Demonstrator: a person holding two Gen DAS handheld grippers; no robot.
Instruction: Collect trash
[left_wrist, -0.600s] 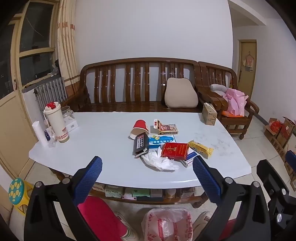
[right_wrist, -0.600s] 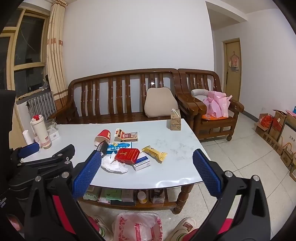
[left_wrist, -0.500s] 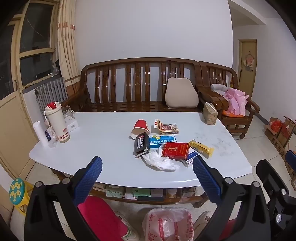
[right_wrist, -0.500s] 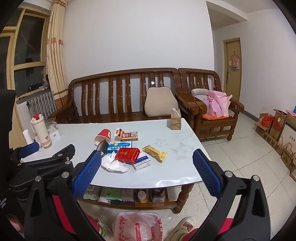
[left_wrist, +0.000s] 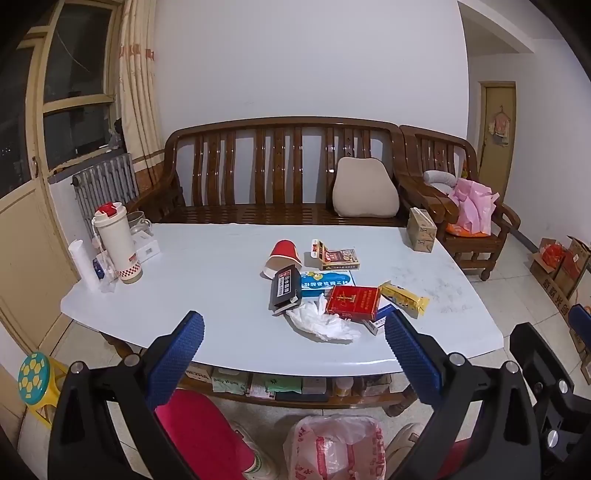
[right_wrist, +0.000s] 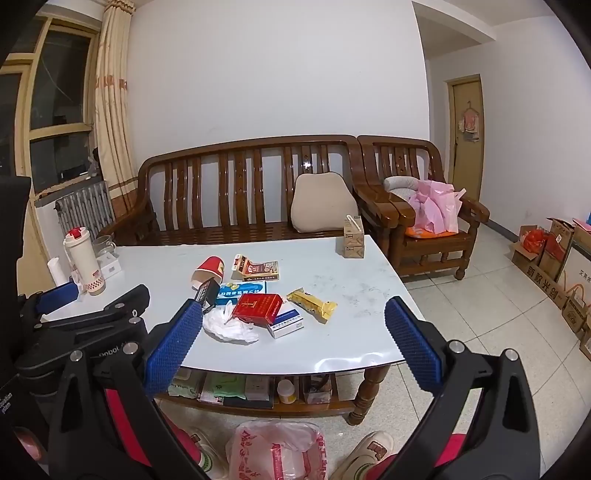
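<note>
While both the left gripper (left_wrist: 293, 345) and right gripper (right_wrist: 293, 341) hang wide open and empty off the tabletop's (left_wrist: 207, 280) near edge, the trash pile sits mid-table toward the front: crumpled tissue (left_wrist: 321, 325), red box (left_wrist: 352, 302), tipped red cup (left_wrist: 282, 254). Plastic bag (left_wrist: 334, 446) on the floor below.

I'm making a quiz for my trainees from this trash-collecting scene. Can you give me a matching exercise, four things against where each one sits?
Things:
1. crumpled white tissue
2. red paper cup
3. white thermos with red lid
4. plastic bag with red print

Places:
A. floor, below the table's near edge
B. table's left end
C. tipped over, behind the black box
D. nearest the table's front edge

Pairs: 1-D, 2-C, 3-B, 4-A
</note>
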